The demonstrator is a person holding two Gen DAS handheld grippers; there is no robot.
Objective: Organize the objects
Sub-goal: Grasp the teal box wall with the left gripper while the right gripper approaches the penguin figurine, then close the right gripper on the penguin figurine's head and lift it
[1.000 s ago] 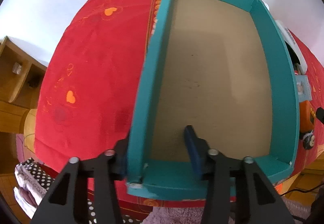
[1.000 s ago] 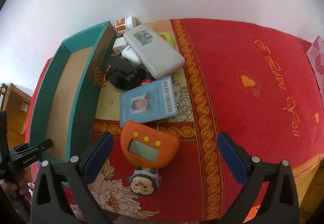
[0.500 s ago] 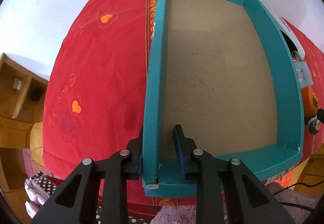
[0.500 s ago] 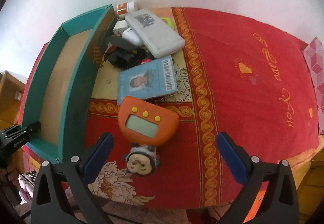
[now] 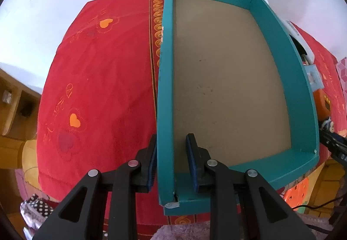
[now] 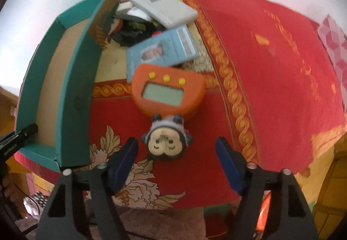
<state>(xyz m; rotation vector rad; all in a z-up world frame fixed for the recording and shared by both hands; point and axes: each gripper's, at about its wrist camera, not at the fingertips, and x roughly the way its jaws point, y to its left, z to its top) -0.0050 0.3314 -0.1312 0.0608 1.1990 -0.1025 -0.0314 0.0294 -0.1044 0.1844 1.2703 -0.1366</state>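
Teal box [image 5: 229,88]: open-topped, nothing inside, brown floor bare; sits on the red cloth [image 5: 97,88] at the near edge, left of the clutter.
Box handling: looks like light card, thin-walled, likely to flex or tear at the split near corner; best taken low on a wall near a corner, where stiffest.
Left gripper [image 5: 172,161]: straddles the box's left wall near that corner, outer pad against the wall, inner pad with a sliver of gap showing; narrow, but whether actually clamping cannot be told.
Orange gadget [image 6: 168,92]: just right of the box, screen and three yellow buttons up; hard shell, probably smooth, so take across the flat sides.
Monkey charm [image 6: 166,142]: touching the gadget's near edge, seemingly tethered to it; small, light, likely to dangle if the gadget lifts.
Right gripper [image 6: 176,164]: jaws wide, holding nothing, hovering low with the charm just ahead between the fingers.
Blue card [image 6: 161,50]: partly under the gadget; flat and thin, hard to pinch off cloth.
White power bank [image 6: 163,9]: farthest back, atop a dark tangle; dense-looking, rigid.
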